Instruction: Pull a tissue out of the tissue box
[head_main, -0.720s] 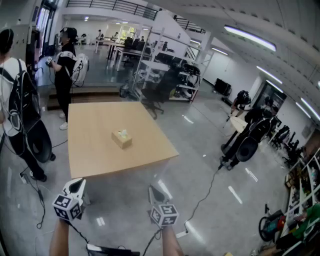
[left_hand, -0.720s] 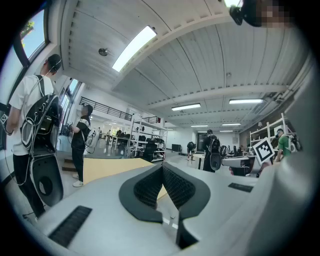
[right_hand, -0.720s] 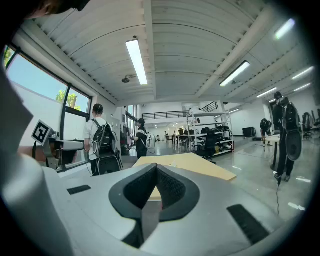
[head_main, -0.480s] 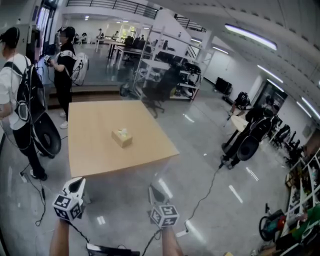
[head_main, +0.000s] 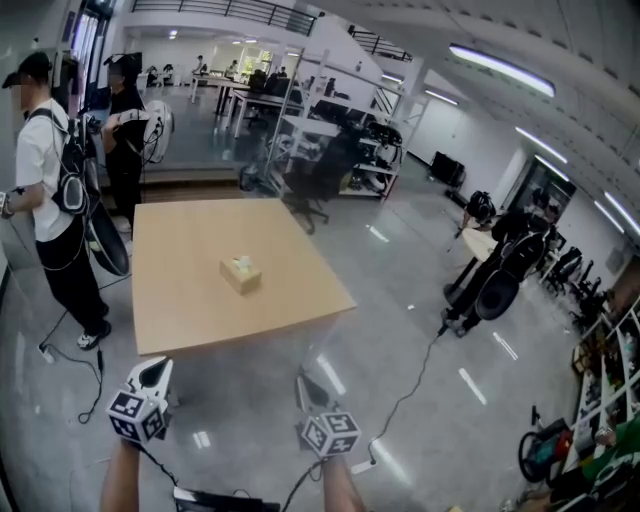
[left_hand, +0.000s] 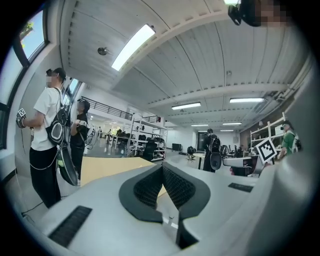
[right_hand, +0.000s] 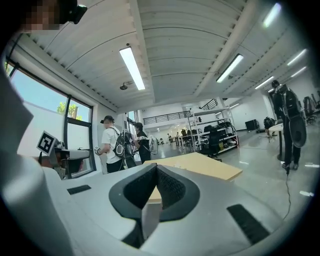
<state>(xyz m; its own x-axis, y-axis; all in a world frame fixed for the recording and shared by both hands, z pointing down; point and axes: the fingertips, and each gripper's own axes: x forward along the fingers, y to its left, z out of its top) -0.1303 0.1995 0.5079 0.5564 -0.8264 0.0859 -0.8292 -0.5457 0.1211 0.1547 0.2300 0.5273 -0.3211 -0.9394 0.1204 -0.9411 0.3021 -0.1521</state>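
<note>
A small tan tissue box (head_main: 241, 276) with a white tissue (head_main: 243, 264) sticking out of its top sits near the middle of the light wooden table (head_main: 180, 305). Both grippers hang over the floor well short of the table's near edge, far from the box. My left gripper (head_main: 153, 371) is at the lower left, its jaws together with nothing between them. My right gripper (head_main: 311, 385) is at the lower middle, also shut and empty. In the left gripper view the left gripper (left_hand: 162, 167) points level at the table (left_hand: 100, 167). In the right gripper view the right gripper (right_hand: 155, 167) faces the table (right_hand: 200, 167).
A person in a white shirt with a backpack (head_main: 48, 190) stands close to the table's left edge, and a person in black (head_main: 125, 140) behind. An office chair (head_main: 320, 185) stands beyond the far right corner. Cables (head_main: 410, 390) lie on the glossy floor.
The person in the white shirt has walked further into view along the table's left side. Both grippers and the tissue box have stayed where they were.
</note>
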